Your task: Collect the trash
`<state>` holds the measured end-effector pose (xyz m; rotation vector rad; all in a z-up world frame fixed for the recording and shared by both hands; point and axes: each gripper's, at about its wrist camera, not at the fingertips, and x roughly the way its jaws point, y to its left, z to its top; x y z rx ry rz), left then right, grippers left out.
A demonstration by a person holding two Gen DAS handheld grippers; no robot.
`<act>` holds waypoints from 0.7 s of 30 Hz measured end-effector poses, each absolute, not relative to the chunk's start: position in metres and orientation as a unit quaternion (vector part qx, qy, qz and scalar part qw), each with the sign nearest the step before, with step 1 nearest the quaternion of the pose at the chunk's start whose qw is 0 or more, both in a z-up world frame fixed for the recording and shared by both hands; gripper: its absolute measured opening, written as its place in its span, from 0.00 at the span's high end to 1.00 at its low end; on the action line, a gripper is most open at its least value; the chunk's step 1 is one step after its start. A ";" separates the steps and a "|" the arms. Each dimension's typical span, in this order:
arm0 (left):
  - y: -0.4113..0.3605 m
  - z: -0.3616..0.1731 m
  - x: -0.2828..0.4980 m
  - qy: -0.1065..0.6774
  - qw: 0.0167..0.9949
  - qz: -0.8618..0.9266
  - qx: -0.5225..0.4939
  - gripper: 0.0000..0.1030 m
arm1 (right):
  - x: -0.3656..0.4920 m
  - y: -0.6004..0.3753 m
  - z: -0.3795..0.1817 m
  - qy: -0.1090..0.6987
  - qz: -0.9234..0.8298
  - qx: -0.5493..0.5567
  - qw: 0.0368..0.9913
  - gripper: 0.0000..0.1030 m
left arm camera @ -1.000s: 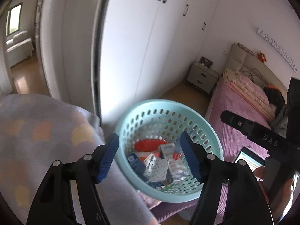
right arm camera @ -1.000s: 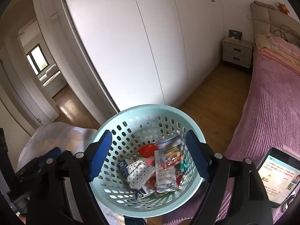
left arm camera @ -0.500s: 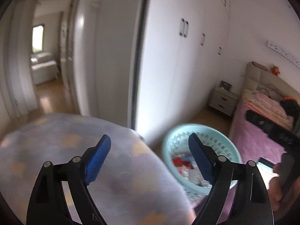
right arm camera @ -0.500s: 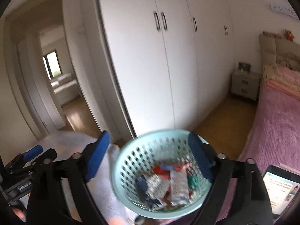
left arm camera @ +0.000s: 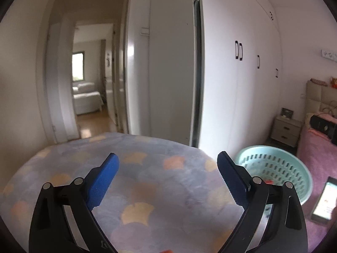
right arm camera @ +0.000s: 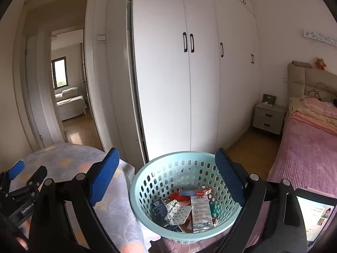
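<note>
Both views swinging off the basket (right arm camera: 147, 181) toward the doorway (left arm camera: 88, 88), left gripper (left arm camera: 167, 175) and right gripper (right arm camera: 166, 172) opening empty, trash (right arm camera: 187, 208) sitting in basket at the bed (right arm camera: 305, 158) edge, blanket (left arm camera: 147, 168) below.

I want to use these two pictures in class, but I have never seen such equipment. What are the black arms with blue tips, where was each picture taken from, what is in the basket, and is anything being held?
There is no robot here. A person holds a hand-worked gripper in each hand, and each gripper carries a wide-angle camera looking forward along its two fingers. One picture comes from the left gripper, the other from the right gripper. The black arms are the fingers, and the blue tips are their pads.

Both sets of jaws are opening, with nothing between them, so nothing is held.

The mint-green basket holds the collected trash: wrappers, small packets and something red. It stands between a patterned blanket and a pink bed. A lit phone lies at the right edge.
</note>
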<state>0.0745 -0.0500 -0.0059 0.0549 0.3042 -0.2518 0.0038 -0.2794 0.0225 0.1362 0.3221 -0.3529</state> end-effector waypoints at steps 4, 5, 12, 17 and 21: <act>-0.048 -0.006 0.075 0.155 0.980 -0.125 0.026 0.11 | 0.003 -0.271 0.014 0.156 -0.196 0.054 0.967 0.15; -0.048 -0.007 0.075 0.155 0.980 -0.125 0.027 0.11 | 0.004 -0.270 0.012 0.159 -0.196 0.056 0.966 0.15; -0.050 -0.009 0.069 0.158 0.978 -0.128 0.036 0.10 | 0.003 -0.261 0.003 0.175 -0.183 0.061 0.965 0.15; -0.051 -0.010 0.070 0.163 0.978 -0.121 0.043 0.10 | 0.008 -0.267 0.001 0.193 -0.164 0.086 0.964 0.15; -0.049 -0.009 0.070 0.161 0.979 -0.120 0.040 0.10 | 0.006 -0.272 -0.002 0.194 -0.167 0.092 0.962 0.15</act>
